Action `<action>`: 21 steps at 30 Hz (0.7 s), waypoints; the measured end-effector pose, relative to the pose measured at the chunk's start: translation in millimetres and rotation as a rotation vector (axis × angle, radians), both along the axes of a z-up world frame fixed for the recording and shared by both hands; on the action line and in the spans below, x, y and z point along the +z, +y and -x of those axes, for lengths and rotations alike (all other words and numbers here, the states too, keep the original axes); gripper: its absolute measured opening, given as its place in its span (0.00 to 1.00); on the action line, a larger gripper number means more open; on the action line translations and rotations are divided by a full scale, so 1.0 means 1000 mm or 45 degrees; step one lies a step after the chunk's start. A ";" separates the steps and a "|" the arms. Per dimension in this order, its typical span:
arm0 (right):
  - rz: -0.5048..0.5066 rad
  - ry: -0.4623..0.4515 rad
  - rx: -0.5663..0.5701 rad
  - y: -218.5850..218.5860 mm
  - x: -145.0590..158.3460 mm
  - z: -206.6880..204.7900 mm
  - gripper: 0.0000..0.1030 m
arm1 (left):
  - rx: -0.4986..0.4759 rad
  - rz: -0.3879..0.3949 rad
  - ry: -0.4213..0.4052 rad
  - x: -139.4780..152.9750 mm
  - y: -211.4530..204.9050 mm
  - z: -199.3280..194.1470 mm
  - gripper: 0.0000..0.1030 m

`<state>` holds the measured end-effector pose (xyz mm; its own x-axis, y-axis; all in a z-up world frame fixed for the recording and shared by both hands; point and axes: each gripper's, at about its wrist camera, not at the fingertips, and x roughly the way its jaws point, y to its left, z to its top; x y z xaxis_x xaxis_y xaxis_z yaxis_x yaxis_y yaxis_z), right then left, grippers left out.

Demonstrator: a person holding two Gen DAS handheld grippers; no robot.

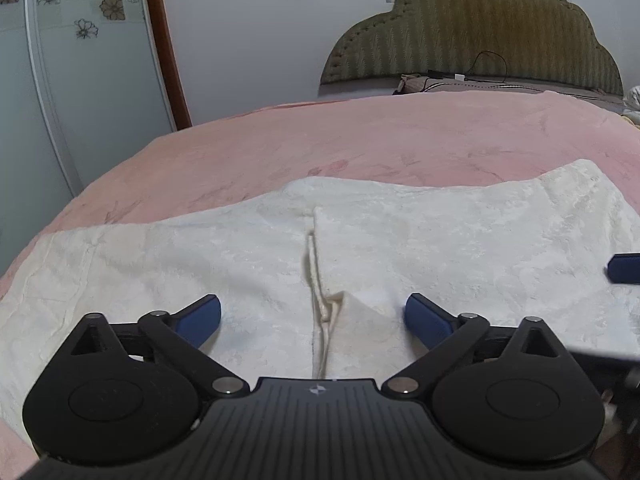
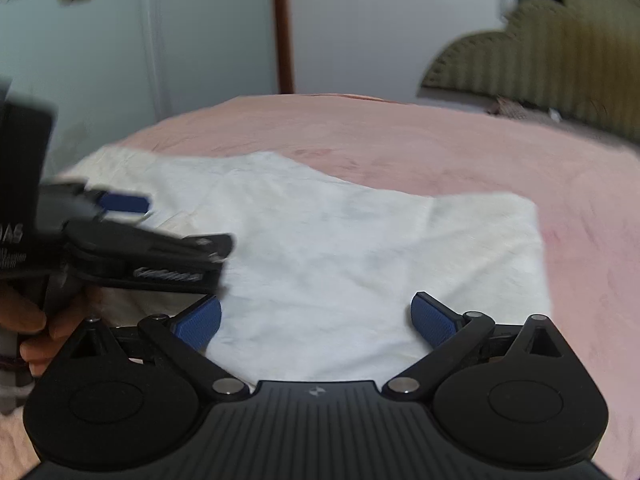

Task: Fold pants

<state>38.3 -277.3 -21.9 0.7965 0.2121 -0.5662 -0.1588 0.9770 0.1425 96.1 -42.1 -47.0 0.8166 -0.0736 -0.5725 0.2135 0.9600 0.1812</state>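
Observation:
Cream-white pants [image 1: 380,240] lie spread flat on a pink bedspread [image 1: 360,136], folded over with a cloth edge running down the middle [image 1: 318,280]. My left gripper [image 1: 313,318] hovers open just above that fold, its blue pads apart with nothing pinched between them. In the right wrist view the same pants [image 2: 340,248] fill the middle, and my right gripper [image 2: 316,318] stands open over their near edge, holding nothing. The left gripper [image 2: 124,202] shows blurred at the left of that view, held by a hand [image 2: 36,328]. A blue fingertip [image 1: 624,267] of the right gripper pokes in at the far right.
A padded olive headboard [image 1: 472,32] with a cable and pillows stands at the far end of the bed. A floral wardrobe door [image 1: 80,60] and wooden frame [image 1: 166,48] stand left of the bed. The bedspread [image 2: 460,152] stretches beyond the pants.

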 end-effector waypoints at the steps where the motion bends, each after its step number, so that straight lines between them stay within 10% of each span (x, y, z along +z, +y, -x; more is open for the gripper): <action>1: -0.045 0.007 -0.042 -0.009 -0.002 0.000 0.99 | 0.002 0.020 0.011 0.000 0.002 -0.002 0.99; 21: 0.002 0.045 -0.142 -0.017 -0.007 -0.008 1.00 | 0.033 0.168 0.069 0.001 0.015 -0.003 1.00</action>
<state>46.1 -294.2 -28.8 0.7948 0.1225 -0.5944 -0.0443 0.9885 0.1446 99.0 -27.0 -46.5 0.7874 -0.1306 -0.6025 0.1947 0.9800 0.0420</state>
